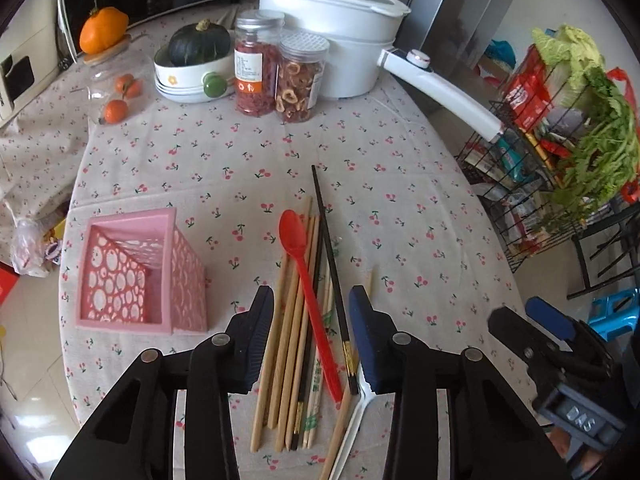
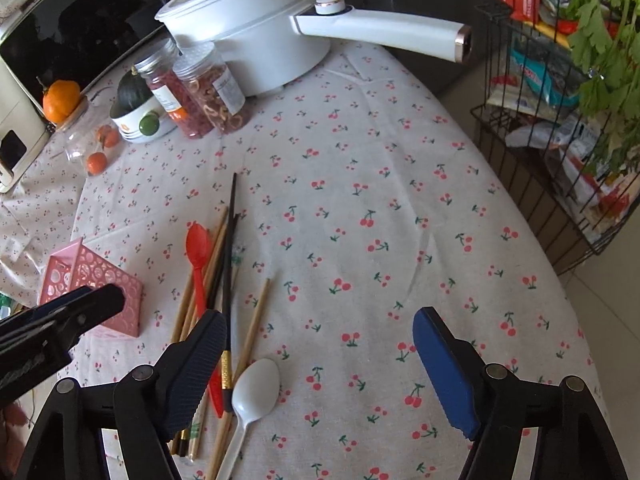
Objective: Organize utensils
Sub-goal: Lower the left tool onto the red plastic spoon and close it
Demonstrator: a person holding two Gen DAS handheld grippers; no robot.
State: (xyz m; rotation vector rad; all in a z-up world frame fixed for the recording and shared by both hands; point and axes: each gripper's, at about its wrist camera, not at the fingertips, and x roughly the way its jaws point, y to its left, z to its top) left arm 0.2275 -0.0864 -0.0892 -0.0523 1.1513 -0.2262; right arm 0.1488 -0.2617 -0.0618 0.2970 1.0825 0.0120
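A pile of utensils lies on the cherry-print tablecloth: wooden chopsticks (image 1: pixel 286 340), black chopsticks (image 1: pixel 330 256), a red plastic spoon (image 1: pixel 304 276) and a white plastic spoon (image 2: pixel 256 388). A pink perforated holder (image 1: pixel 136 276) lies on its side left of the pile; it also shows in the right wrist view (image 2: pixel 96 280). My left gripper (image 1: pixel 312 304) is open, its jaws standing on either side of the pile just above it, empty. My right gripper (image 2: pixel 320 328) is wide open and empty, to the right of the pile; its left finger is over the chopstick ends.
At the back stand a white pot with a long handle (image 1: pixel 336 32), two jars of dried food (image 1: pixel 280 76), a bowl with a dark squash (image 1: pixel 192 64) and small oranges (image 1: pixel 116 110). A wire rack with groceries (image 1: pixel 560 152) stands off the table's right edge.
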